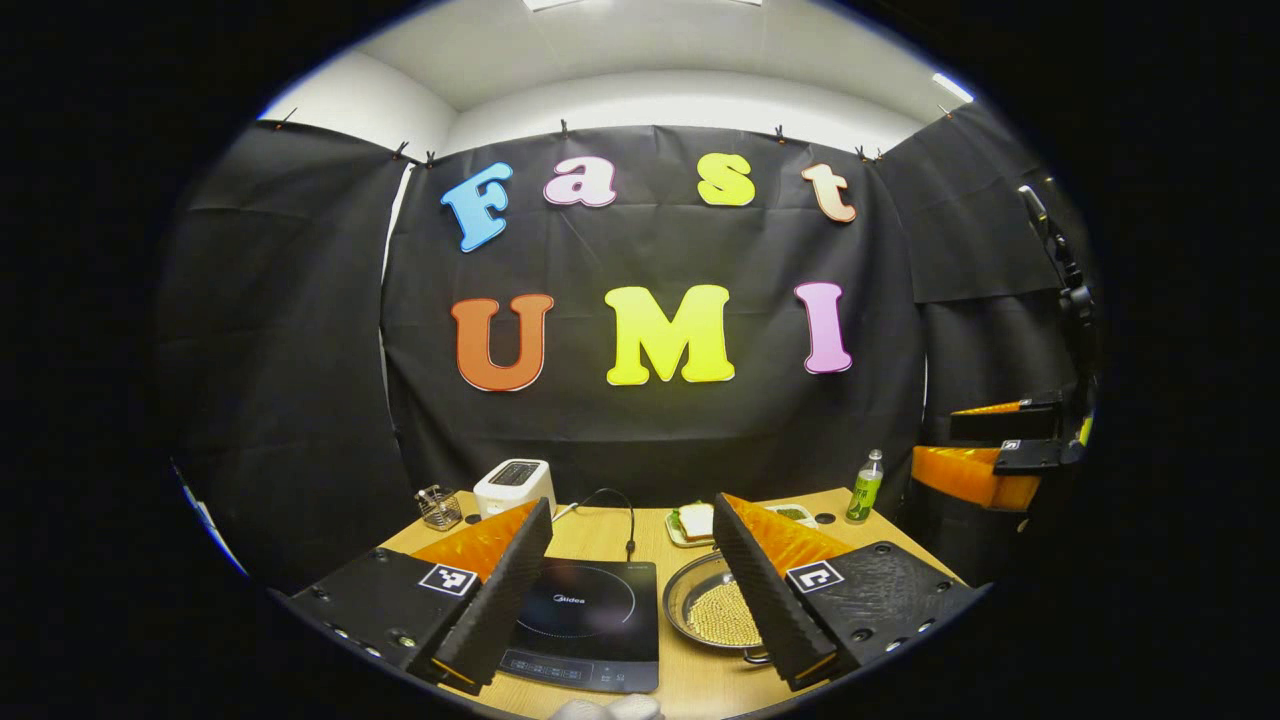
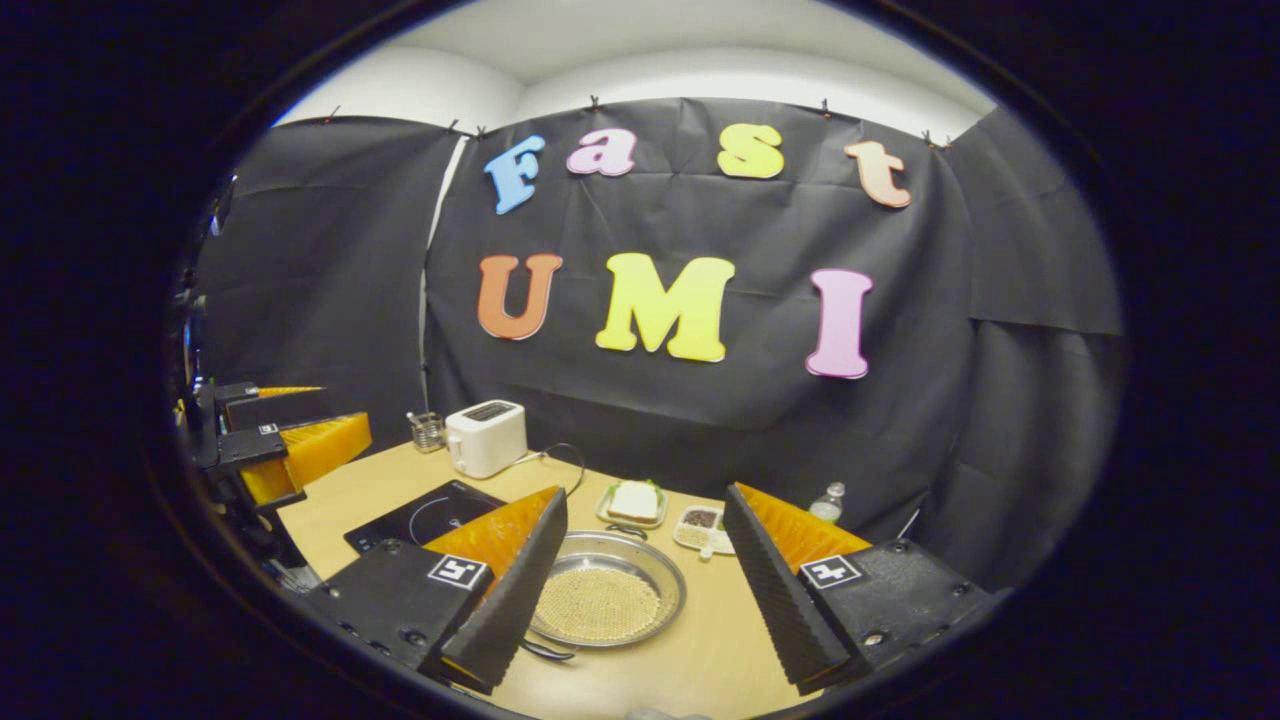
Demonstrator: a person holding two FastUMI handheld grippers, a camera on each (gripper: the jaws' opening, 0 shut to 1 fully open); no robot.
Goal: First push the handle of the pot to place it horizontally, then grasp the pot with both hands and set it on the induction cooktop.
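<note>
From the left gripper view my left gripper (image 1: 632, 600) hangs above the near table edge w/ fingers spread wide, nothing between them. Straight ahead, btwn the fingers, lies the induction cooktop (image 1: 590, 620), flat on the wooden table (image 1: 690, 690). The pot (image 1: 712, 605) sits just beside the cooktop on its right side, partly hidden behind my right-hand finger; it's shallow, metal, w/ pale grainy contents. Its handle (image 1: 757, 656) pokes out at the near rim, toward me; can't tell its exact angle here. Behind: white toaster (image 1: 514, 485), small wire holder (image 1: 438, 507), plate w/ sandwich (image 1: 692, 523), green bottle (image 1: 865, 487). The right gripper (image 1: 1000, 455) shows far off at the right edge.

From the right gripper view my right gripper (image 2: 648, 590) is also wide open, holding nothing, and the pot (image 2: 608, 600) lies on the table (image 2: 720, 640) dead centre btwn the fingers. Dark handle (image 2: 548, 651) curves out at the pot's near-left rim. Cooktop (image 2: 425, 515) is left of the pot, apart from it. Small dish (image 2: 703, 521) and sandwich plate (image 2: 634, 500) sit beyond the pot. Left gripper (image 2: 285, 440) hovers at the far left, over the table's edge.
</note>
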